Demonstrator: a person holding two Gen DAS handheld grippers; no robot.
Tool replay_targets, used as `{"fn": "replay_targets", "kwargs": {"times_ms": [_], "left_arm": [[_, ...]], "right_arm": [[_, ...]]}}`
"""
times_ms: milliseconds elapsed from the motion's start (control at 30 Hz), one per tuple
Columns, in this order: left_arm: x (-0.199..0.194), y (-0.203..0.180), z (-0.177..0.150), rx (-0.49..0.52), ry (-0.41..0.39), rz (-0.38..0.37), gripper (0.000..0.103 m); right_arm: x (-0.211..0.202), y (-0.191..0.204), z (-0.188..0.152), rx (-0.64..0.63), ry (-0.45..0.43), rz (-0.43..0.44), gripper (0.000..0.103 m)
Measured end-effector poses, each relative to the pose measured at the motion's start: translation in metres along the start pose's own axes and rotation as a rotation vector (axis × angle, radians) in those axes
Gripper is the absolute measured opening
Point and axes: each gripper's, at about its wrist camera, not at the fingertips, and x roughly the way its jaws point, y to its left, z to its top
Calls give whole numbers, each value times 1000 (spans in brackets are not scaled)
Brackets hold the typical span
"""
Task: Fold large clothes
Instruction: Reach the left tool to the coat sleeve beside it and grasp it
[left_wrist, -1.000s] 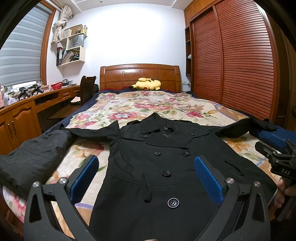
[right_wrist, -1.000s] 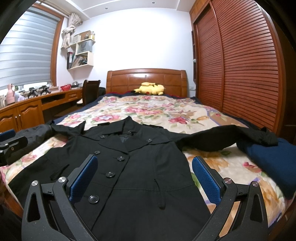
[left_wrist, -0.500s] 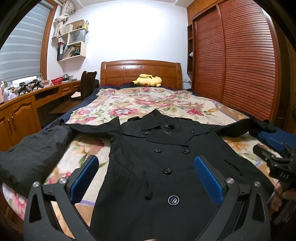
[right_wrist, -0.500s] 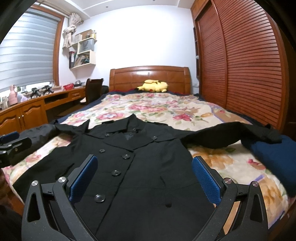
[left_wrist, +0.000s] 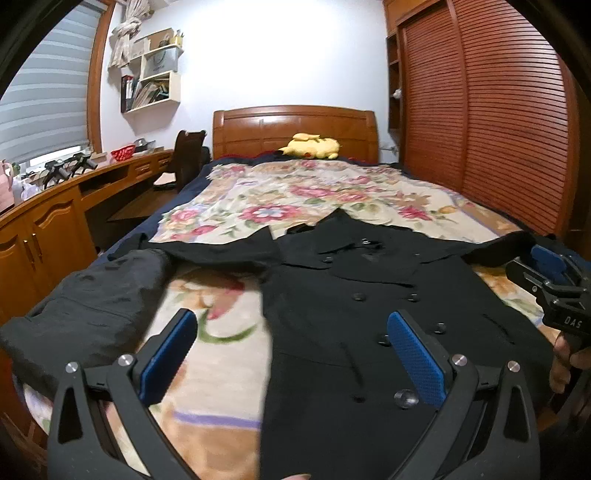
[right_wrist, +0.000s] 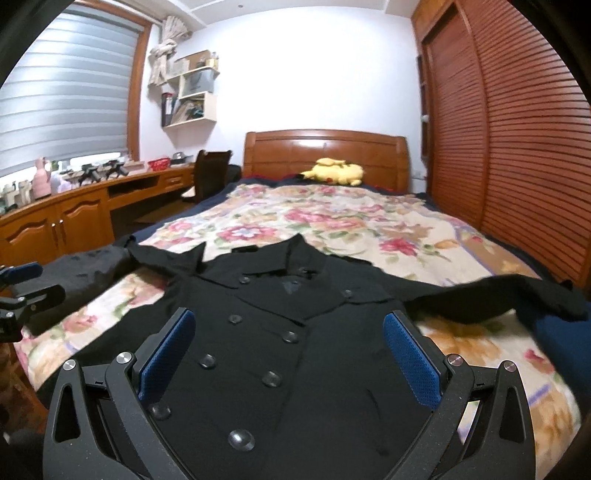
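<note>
black coat (right_wrist: 295, 332) lies face up, buttoned, flat on the bed (right_wrist: 351, 221) near its foot end. both sleeves spread sideways; no fold made yet, so judged at the very start: sleeves, sides and length all remain. long axis runs along the bed, collar (right_wrist: 266, 258) toward the headboard (right_wrist: 325, 147), hem toward the person. left tool (left_wrist: 291, 354) wide open, holding nothing, above the coat's left edge. right tool (right_wrist: 288, 350) wide open, empty, over the chest buttons.
</note>
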Motion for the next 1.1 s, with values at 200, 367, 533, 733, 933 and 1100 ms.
{"fn": "replay_targets", "kwargs": {"times_ms": [200, 367, 533, 733, 933, 1100], "left_arm": [[39, 41, 10, -16, 58, 29, 103], [73, 71, 21, -35, 96, 41, 103], [112, 104, 35, -71, 150, 63, 103], [158, 136, 54, -109, 196, 98, 103], [201, 155, 64, -148, 241, 111, 102], [238, 163, 72, -184, 286, 92, 94]], "right_arm": [[46, 26, 10, -33, 25, 53, 103], [86, 46, 14, -56, 52, 95, 103], [120, 57, 19, -81, 84, 125, 103], [151, 62, 20, -106, 122, 167, 103], [169, 54, 24, -63, 148, 196, 103], [176, 52, 24, -59, 159, 205, 103]]}}
